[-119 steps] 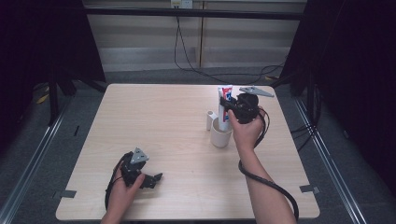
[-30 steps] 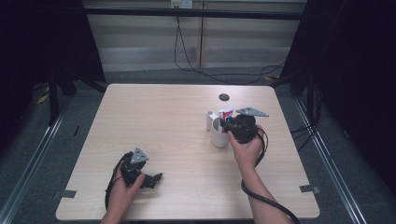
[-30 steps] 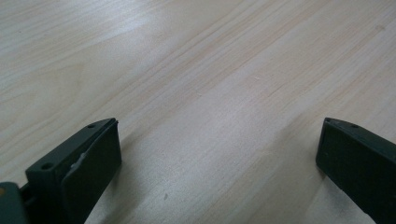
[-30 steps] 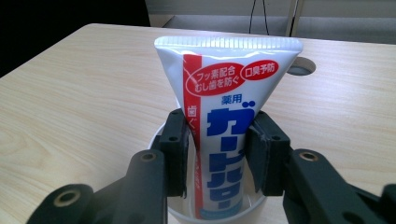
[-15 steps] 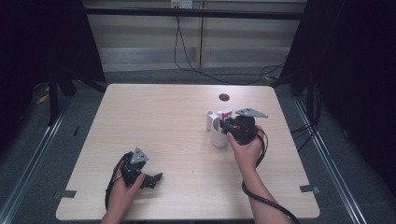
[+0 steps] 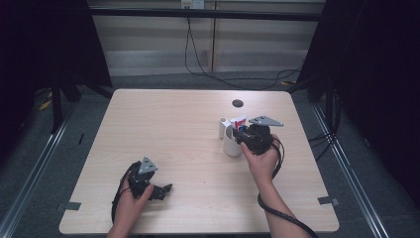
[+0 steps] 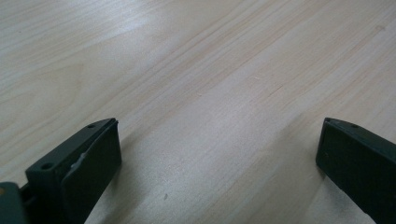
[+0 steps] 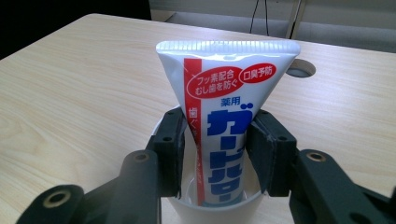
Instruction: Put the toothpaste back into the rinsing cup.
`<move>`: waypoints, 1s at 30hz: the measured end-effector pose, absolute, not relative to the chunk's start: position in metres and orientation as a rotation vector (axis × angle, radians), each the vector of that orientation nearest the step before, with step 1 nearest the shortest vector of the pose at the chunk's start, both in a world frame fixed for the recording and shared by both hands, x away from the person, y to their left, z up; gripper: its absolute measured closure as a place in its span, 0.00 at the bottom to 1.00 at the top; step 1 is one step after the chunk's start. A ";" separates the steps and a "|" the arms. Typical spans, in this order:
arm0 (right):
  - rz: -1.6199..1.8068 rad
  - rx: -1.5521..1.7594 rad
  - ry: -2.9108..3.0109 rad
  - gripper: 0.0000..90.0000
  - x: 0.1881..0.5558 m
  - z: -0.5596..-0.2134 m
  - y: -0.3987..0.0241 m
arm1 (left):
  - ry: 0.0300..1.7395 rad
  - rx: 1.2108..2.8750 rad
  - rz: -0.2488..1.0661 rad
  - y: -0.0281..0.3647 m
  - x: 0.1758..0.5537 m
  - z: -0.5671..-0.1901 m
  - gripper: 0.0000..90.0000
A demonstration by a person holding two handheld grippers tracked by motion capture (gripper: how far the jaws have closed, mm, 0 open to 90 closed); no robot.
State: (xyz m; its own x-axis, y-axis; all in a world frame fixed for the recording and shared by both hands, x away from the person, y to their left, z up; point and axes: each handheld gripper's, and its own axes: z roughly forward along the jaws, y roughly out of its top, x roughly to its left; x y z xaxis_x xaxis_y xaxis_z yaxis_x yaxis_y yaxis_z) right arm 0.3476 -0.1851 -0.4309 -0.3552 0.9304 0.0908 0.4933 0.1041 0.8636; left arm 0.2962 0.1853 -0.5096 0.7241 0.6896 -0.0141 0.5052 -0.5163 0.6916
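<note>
The right gripper [image 8: 212, 154] is standing over a white cup [image 8: 212, 207], with a toothpaste tube [image 8: 224, 116] between its two black jaws. The tube is standing upright in the cup, crimped flat end up, its lower part sunk inside the rim. The jaws have just been opening. In the right gripper view, both pads are lying right at the sides of the tube, and whether they are still pressing on it cannot be told.

In the high view, the right gripper [image 6: 243, 135] is sitting beside the cup [image 6: 231, 145] on the far right part of the table [image 6: 163, 124], with the tube [image 6: 238, 122] rising just beyond its jaws. The cup's handle is pointing away from the gripper. A small round hole [image 6: 237, 103] in the tabletop is lying beyond the tube.

The left gripper [image 6: 163, 191] is resting low at the near left of the table, well apart from the cup. Its jaws are standing wide apart in the left gripper view, with nothing but bare wood [image 7: 210, 93] between them.
</note>
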 end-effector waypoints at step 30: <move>1.224 1.395 1.903 0.50 0.349 -0.430 -0.193 | 0.900 2.230 0.344 0.185 0.296 -0.510 0.00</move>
